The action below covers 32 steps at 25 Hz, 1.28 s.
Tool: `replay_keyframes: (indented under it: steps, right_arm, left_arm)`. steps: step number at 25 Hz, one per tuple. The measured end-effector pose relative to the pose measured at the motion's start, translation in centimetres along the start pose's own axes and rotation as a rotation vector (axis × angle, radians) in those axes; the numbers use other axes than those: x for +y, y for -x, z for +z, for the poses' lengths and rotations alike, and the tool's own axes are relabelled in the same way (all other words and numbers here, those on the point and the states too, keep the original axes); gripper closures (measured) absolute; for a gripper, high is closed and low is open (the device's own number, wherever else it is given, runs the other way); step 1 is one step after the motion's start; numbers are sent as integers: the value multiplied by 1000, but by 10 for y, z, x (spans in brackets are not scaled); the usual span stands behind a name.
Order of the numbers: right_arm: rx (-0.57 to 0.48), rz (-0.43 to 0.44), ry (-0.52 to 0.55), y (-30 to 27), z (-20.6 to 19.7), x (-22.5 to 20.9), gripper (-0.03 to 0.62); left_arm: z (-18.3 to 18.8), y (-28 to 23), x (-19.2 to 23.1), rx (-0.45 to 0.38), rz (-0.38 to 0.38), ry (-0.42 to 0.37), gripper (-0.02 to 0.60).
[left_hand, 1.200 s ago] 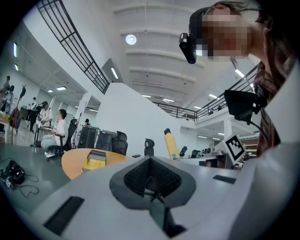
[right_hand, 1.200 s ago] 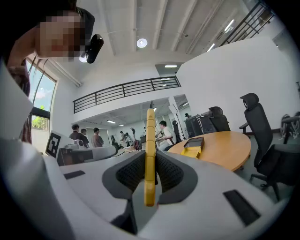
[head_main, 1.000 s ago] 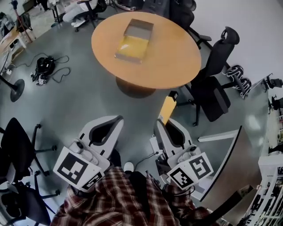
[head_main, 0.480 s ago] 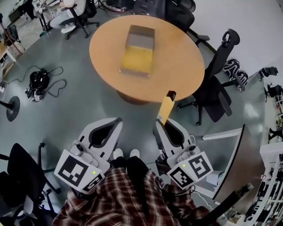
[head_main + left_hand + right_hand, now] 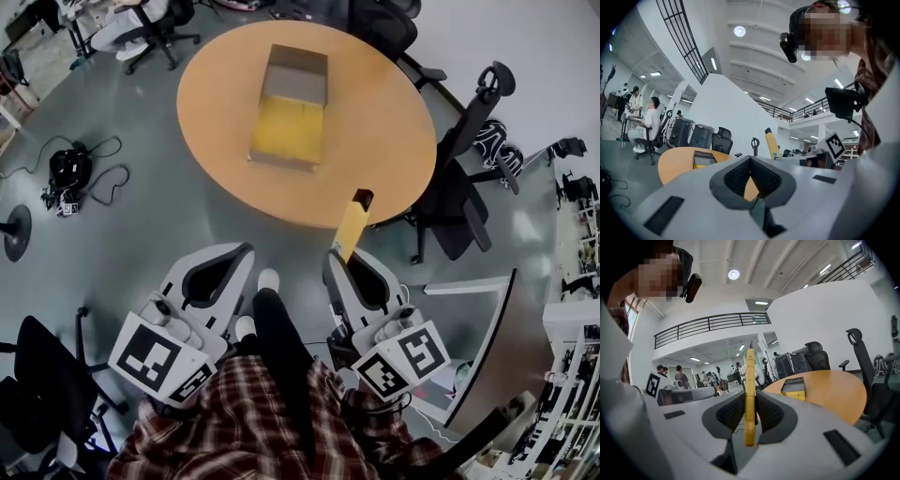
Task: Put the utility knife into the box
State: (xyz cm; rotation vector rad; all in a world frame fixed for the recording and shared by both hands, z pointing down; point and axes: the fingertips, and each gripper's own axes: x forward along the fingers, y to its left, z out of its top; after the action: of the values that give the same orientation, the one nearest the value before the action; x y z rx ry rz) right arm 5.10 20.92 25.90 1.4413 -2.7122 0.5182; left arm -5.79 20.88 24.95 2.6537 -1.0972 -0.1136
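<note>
This is a large open-plan office or lab hall. It has a grey floor (image 5: 150, 230) and a round wooden worktop (image 5: 375, 141) with black swivel chairs (image 5: 452, 199) beside it. Cabled gear (image 5: 62, 171) lies loose on the floor. Overhead are a high white ceiling with round lights (image 5: 733, 274) and a railed mezzanine (image 5: 712, 324). People (image 5: 649, 124) sit at desks farther off.

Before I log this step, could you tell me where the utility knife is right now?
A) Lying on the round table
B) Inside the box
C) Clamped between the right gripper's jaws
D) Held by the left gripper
C: the right gripper view shows the yellow utility knife standing on edge between the jaws of the right gripper, which are shut on it. The box sits ahead on the table.
</note>
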Motion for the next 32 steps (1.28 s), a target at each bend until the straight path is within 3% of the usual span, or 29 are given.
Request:
replay_keyframes:
  steps: [5, 16, 24, 32]
  right_arm:
    - [-10, -13, -5, -53, 5, -40, 514]
    - [2, 15, 26, -145, 67, -149, 514]
    - [38, 9, -1, -205, 64, -171, 514]
    - [21, -110, -31, -271, 70, -186, 514]
  left_arm:
    - [0, -50, 51, 10, -10, -8, 571]
    - [31, -178, 115, 17, 10, -13, 571]
    - [28, -210, 170, 54, 7, 8, 571]
    - [48, -238, 247, 92, -96, -14, 571]
